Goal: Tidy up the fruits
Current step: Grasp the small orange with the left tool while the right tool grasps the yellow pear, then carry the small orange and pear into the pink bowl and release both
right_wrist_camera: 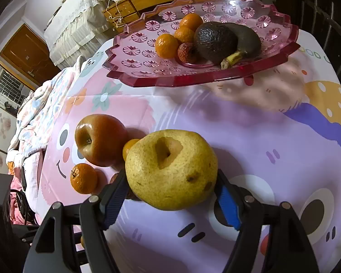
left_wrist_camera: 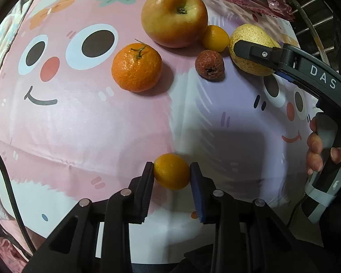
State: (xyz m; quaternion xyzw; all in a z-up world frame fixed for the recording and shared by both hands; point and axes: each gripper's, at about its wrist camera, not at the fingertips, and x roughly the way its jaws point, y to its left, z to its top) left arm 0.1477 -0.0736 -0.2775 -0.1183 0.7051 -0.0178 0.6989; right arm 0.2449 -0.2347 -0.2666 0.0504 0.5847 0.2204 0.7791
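Observation:
My left gripper [left_wrist_camera: 171, 173] is shut on a small orange fruit [left_wrist_camera: 171, 170], a pad pressed to each side, just above the cartoon tablecloth [left_wrist_camera: 79, 125]. Around a yellow speckled pear [right_wrist_camera: 171, 170] my right gripper [right_wrist_camera: 171, 182] is shut, blue pads touching its left and right flanks. From the left wrist view one right finger [left_wrist_camera: 257, 52] lies across the pear [left_wrist_camera: 250, 34]. On the cloth sit an apple [left_wrist_camera: 174, 18] [right_wrist_camera: 100, 140], a mandarin [left_wrist_camera: 136, 67] [right_wrist_camera: 83, 178], another small orange fruit [left_wrist_camera: 216, 38] and a wrinkled brown fruit [left_wrist_camera: 209, 65].
A pink plastic tray [right_wrist_camera: 147, 79] stands at the far side, holding an avocado [right_wrist_camera: 213, 42], a darkened banana [right_wrist_camera: 247, 41], three small orange fruits [right_wrist_camera: 167, 45] and a wrinkled fruit [right_wrist_camera: 188, 52]. A person's hand [left_wrist_camera: 316, 150] grips the right handle. Dark metal bars [left_wrist_camera: 311, 22] rise at the right.

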